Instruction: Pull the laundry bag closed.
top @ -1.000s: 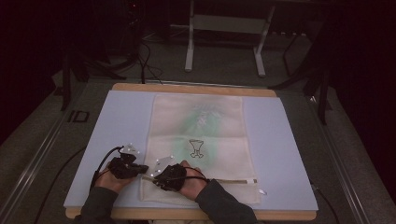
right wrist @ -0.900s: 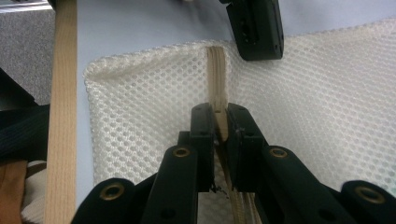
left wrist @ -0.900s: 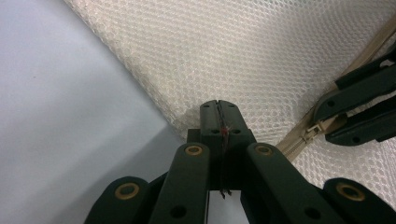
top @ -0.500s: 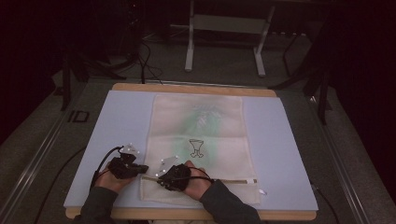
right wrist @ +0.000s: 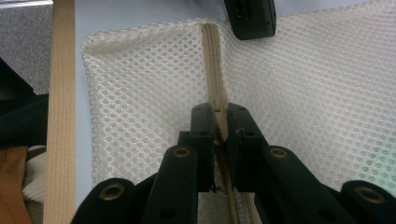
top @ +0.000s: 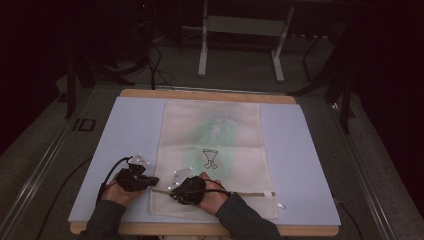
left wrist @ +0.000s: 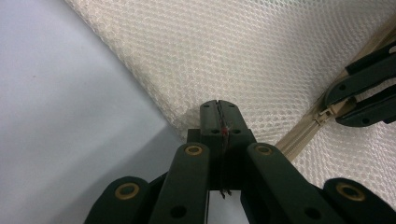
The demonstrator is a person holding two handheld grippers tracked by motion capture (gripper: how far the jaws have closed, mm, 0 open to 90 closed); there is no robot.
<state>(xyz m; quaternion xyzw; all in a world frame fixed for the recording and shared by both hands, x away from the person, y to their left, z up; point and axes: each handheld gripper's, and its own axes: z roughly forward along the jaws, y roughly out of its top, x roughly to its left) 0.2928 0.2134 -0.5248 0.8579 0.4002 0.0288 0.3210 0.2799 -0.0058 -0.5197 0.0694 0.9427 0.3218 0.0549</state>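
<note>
On the blue table mat (top: pixel 130 130), the right hand-held gripper (right wrist: pixel 218 122) pinches the mesh bag's (right wrist: pixel 140 93) zipper (right wrist: pixel 212 51).

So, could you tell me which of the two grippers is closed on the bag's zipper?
The right gripper: its jaws pinch the beige zipper. The left gripper is shut on the mesh laundry bag at its edge instead.
</note>
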